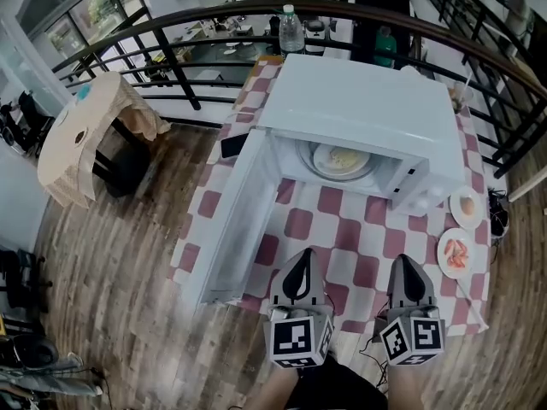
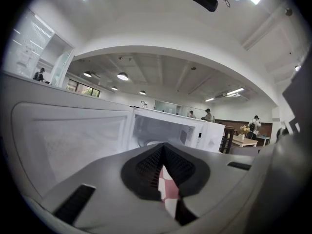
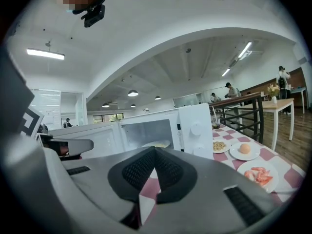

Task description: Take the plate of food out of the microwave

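Observation:
A white microwave (image 1: 367, 109) stands on the checked table with its door (image 1: 231, 225) swung fully open to the left. Inside, a plate of pale food (image 1: 342, 159) rests on the turntable; the same plate (image 3: 158, 144) shows in the right gripper view. My left gripper (image 1: 301, 267) is shut and empty, held near the table's front edge in front of the open door. My right gripper (image 1: 407, 272) is shut and empty too, a little to the right. Both sit well short of the microwave's opening (image 2: 156, 133).
The red and white checked table (image 1: 342, 220) carries a plate with an egg (image 1: 466, 205) and a plate of pink food (image 1: 455, 253) at the right edge. A water bottle (image 1: 291, 31) stands behind the microwave. A black railing (image 1: 171, 54) runs behind; a covered round table (image 1: 90, 131) stands left.

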### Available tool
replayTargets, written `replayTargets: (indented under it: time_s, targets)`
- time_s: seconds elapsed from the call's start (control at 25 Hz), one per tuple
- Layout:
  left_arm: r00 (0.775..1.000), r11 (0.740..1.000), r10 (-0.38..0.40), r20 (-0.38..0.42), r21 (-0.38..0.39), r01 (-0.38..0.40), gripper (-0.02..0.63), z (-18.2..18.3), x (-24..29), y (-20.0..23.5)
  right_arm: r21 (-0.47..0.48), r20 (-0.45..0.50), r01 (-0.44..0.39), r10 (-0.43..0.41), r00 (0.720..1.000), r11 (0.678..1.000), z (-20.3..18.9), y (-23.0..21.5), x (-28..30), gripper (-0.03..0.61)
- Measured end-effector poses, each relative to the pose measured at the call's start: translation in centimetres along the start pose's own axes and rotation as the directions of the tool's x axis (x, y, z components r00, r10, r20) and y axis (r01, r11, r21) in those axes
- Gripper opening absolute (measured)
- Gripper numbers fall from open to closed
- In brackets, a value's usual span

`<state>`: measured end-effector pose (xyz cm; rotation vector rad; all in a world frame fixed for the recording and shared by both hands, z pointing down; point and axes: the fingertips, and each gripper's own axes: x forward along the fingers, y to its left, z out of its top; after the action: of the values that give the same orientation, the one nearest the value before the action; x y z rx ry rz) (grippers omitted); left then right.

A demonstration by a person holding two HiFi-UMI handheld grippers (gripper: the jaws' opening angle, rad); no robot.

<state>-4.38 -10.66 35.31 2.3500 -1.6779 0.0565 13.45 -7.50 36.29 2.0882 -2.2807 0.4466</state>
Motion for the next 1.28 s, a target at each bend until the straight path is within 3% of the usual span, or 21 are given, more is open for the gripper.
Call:
replayTargets:
  time_s: [0.72, 1.28]
  targets:
    - [1.0, 0.998, -0.02, -0.014, -0.062, 0.019, 0.025, 1.0, 6.2, 3.5, 0.017, -0.014, -0.018, 0.019, 1.0, 1.0, 0.7, 2.4, 7.9, 0.006]
    - [0.998, 0.994, -0.028, -0.051, -0.104, 0.023, 0.025, -0.3, 8.8, 3.8, 0.016, -0.057, -0.022, 0.023, 0.998, 1.0, -0.1, 2.1, 10.2, 0.006]
